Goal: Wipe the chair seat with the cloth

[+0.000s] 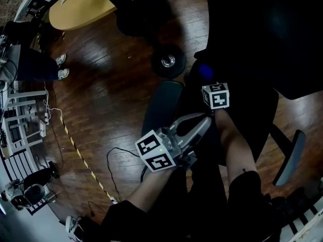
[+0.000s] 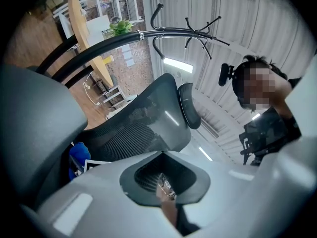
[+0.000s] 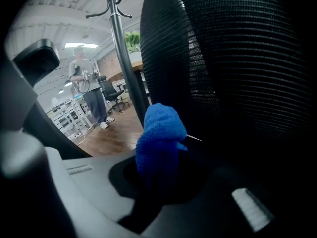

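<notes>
— What are the right gripper's (image 3: 161, 185) jaws doing?

— They are closed on the blue cloth (image 3: 159, 138). A bunched wad of it sticks up out of them.

— And the left gripper (image 1: 203, 120)?

— Its jaws meet at the tips with nothing clamped. Only the oval gap behind the tips is open.

— Where is the cloth against the chair?

— It is right in front of the black mesh backrest (image 3: 237, 58). In the head view it sits at the far left edge of the chair seat (image 1: 255, 122), close under the backrest. I cannot tell whether it touches the seat, because that part is too dark.

— How do the two grippers lie?

— The right gripper is ahead, with the person's forearm (image 1: 234, 145) stretched across the seat behind it. The left gripper is nearer the person, just beside that forearm and pointing toward it. It is close to the left armrest (image 1: 162, 106).

— And around the chair?

— The other armrest (image 1: 290, 158) is out to the right. The dark wood floor (image 1: 111, 100) has a strip of yellow-and-black tape (image 1: 81, 158) on it. A wooden table (image 1: 86, 4) stands beyond. A coat stand (image 3: 121, 58) rises beside the backrest, and a second person (image 3: 86, 90) stands well back.
</notes>
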Demonstrator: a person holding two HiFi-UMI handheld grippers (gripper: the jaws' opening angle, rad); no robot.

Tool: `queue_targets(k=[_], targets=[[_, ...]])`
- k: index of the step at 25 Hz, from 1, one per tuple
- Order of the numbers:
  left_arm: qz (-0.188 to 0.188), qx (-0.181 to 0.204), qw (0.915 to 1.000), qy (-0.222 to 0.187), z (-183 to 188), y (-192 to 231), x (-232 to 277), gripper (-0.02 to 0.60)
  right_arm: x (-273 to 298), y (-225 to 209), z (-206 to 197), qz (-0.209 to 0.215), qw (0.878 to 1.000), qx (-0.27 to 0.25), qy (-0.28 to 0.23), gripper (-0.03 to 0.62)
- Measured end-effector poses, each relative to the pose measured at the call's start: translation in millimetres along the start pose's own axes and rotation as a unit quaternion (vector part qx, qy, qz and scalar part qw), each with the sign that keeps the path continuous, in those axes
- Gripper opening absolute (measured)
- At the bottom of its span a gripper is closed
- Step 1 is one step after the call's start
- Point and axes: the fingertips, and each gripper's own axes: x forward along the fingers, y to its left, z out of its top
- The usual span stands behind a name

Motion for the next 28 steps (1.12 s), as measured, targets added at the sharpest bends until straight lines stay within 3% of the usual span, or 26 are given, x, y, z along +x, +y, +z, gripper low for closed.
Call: queue_targets(k=[3,8,14,18,22,28], targets=[[0.002,-0.002,1.0,0.007,-1,5,3,-0.008,-5,-17,-7,-0.026,1.0,0.013,0.006,0.038],[-0.007,0.0,0.9995,0.03,-9,4,7,-0.008,-47,-84,-49,-0.093,0.994,0.043,0.033,0.038],[-0.016,-0.001,0.9983,0.057,-22,-2,23,-0.008,-142,-184,-94,-0.197,0.976,0.076,0.058,0.038],[-0.02,-0.003,0.997,0.075,-36,-4,27,-0.008,-204,-222,-112,-0.247,0.963,0.082,0.07,0.038],[-0.022,-0.004,0.9964,0.082,-41,-5,31,-0.008,-224,-233,-124,-0.258,0.96,0.086,0.069,0.038],[-0.025,0.001,0.9968,0.075,-38,-10,25,-0.008,-225,-233,-115,-0.25,0.964,0.073,0.045,0.038]])
